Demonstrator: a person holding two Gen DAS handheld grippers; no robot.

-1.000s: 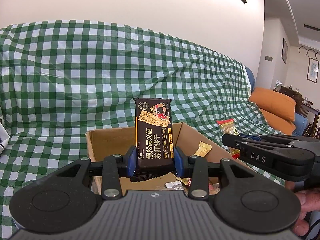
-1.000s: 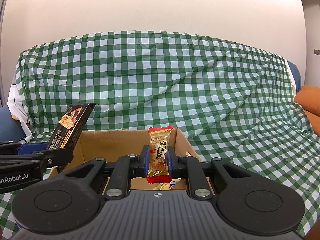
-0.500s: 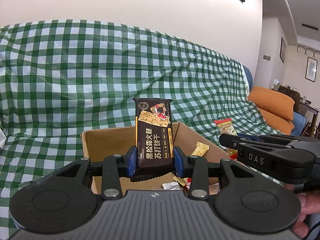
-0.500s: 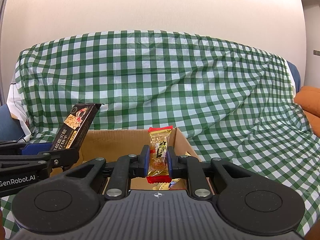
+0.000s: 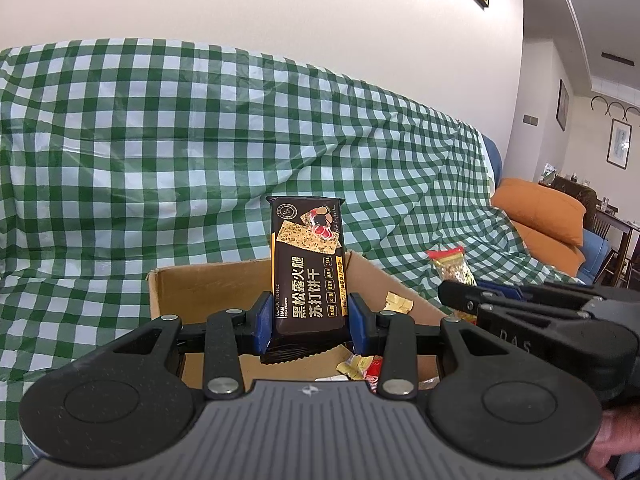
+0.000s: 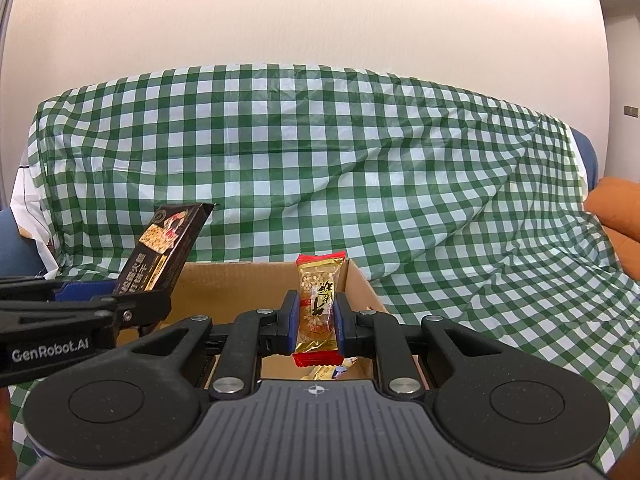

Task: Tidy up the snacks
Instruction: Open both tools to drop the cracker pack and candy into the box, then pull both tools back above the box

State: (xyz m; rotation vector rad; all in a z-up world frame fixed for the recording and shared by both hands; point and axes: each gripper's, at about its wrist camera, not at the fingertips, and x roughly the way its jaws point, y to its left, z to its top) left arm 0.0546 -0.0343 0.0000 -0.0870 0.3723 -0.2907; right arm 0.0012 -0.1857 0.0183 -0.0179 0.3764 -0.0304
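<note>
My left gripper [image 5: 310, 322] is shut on a black cracker pack [image 5: 308, 264] with gold print, held upright above the open cardboard box [image 5: 192, 292]. The same pack [image 6: 164, 248] shows at the left of the right wrist view, over the box's left side. My right gripper [image 6: 317, 318] is shut on a small gold and red candy bar [image 6: 318, 300], upright over the box [image 6: 240, 284]. In the left wrist view that candy bar [image 5: 452, 266] sticks up from the right gripper [image 5: 460, 298]. Several small wrapped snacks [image 5: 360, 364] lie inside the box.
The box rests on a sofa draped in a green and white checked cloth [image 5: 160, 152]. An orange cushion [image 5: 540, 208] lies at the right end. A person's hand [image 5: 612, 452] shows at the bottom right. White wall behind.
The left gripper has drifted slightly rightward with the cracker pack, so it sits further over the box. The right gripper and its candy bar have not moved.
</note>
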